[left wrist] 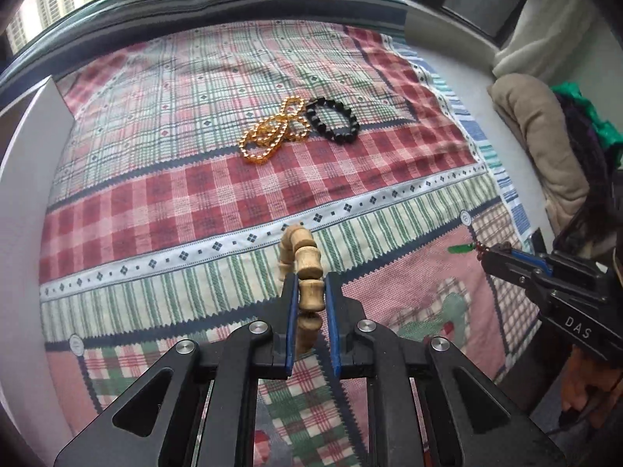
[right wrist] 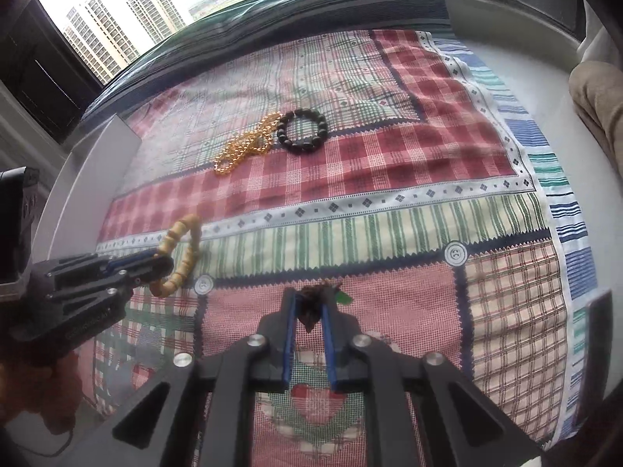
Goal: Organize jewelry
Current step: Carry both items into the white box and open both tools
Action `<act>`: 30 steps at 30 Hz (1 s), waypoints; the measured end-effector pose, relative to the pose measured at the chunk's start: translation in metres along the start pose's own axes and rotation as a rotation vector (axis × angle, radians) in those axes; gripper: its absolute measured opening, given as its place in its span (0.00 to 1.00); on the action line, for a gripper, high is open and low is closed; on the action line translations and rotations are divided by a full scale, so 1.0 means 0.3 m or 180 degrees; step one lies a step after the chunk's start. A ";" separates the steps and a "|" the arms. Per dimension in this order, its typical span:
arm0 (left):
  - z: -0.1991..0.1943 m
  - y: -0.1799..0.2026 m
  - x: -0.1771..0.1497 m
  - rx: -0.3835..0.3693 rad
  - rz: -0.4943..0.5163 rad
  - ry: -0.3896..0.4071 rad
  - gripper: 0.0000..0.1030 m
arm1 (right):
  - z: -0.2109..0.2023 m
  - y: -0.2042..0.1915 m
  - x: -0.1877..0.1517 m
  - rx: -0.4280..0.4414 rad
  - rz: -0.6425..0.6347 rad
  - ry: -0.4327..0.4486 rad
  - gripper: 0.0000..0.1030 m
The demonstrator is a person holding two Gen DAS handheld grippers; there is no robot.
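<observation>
My left gripper (left wrist: 310, 284) is shut on a pale wooden bead bracelet (left wrist: 301, 257), which it holds up off the cloth; the same bracelet (right wrist: 183, 249) shows as a loop at the left gripper (right wrist: 165, 262) in the right wrist view. My right gripper (right wrist: 311, 303) is shut on a dark red bead bracelet (right wrist: 311, 311) with a green pendant (right wrist: 342, 297). From the left wrist view the right gripper (left wrist: 486, 258) pinches those red beads with the green pendant (left wrist: 459, 249) sticking out. A gold bead chain (left wrist: 272, 130) and a black bead bracelet (left wrist: 331, 120) lie touching on the cloth further back.
A plaid patchwork cloth (left wrist: 233, 194) covers a white windowsill ledge (left wrist: 23, 194). A window frame (right wrist: 272, 4) runs along the far edge. A beige cushion (left wrist: 545, 136) with dark and green fabric sits at the right. The gold chain (right wrist: 245, 144) and black bracelet (right wrist: 303, 130) lie mid-cloth.
</observation>
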State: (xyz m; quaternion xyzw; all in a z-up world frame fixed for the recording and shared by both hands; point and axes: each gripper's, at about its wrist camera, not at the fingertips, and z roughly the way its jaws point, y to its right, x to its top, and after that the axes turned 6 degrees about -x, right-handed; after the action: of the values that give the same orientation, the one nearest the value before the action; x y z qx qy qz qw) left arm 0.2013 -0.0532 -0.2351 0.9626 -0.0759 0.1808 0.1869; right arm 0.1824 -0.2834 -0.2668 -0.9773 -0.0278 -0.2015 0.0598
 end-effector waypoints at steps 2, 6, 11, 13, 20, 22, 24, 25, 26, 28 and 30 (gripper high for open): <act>-0.088 -0.027 -0.009 -0.0034 -0.0180 0.0078 0.11 | -0.054 -0.026 0.004 0.0011 -0.0074 0.0018 0.12; -0.264 -0.084 -0.037 0.0062 -0.0504 0.0221 0.11 | -0.141 -0.118 0.019 0.0096 -0.0306 0.0042 0.12; -0.472 -0.161 -0.072 0.0423 -0.0854 0.0364 0.11 | -0.212 -0.299 0.054 0.0294 -0.0689 0.0084 0.12; -0.531 -0.196 -0.086 0.0570 -0.0991 0.0394 0.11 | -0.242 -0.379 0.068 0.0387 -0.0846 0.0127 0.12; -0.651 -0.297 -0.141 0.1030 -0.1222 0.0463 0.11 | -0.308 -0.659 0.111 0.0737 -0.1358 0.0256 0.12; -0.671 -0.327 -0.156 0.1099 -0.1292 0.0473 0.11 | -0.314 -0.724 0.120 0.0820 -0.1484 0.0279 0.12; -0.692 -0.357 -0.175 0.1159 -0.1357 0.0476 0.11 | -0.320 -0.783 0.123 0.0888 -0.1599 0.0293 0.12; -0.701 -0.369 -0.184 0.1196 -0.1378 0.0478 0.11 | -0.323 -0.815 0.123 0.0916 -0.1651 0.0300 0.12; -0.709 -0.380 -0.192 0.1234 -0.1400 0.0479 0.11 | -0.326 -0.840 0.123 0.0947 -0.1699 0.0305 0.12; -0.730 -0.405 -0.211 0.1278 -0.1464 0.0485 0.11 | -0.334 -0.888 0.117 0.1002 -0.1785 0.0315 0.12; -0.750 -0.432 -0.230 0.1313 -0.1531 0.0495 0.11 | -0.338 -0.930 0.114 0.1053 -0.1863 0.0320 0.12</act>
State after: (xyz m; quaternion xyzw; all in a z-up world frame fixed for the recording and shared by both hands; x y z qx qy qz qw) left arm 0.0935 0.1585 -0.1096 0.9538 0.2064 0.2160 0.0306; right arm 0.1523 -0.0187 -0.1313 -0.8937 -0.3365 -0.2508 0.1585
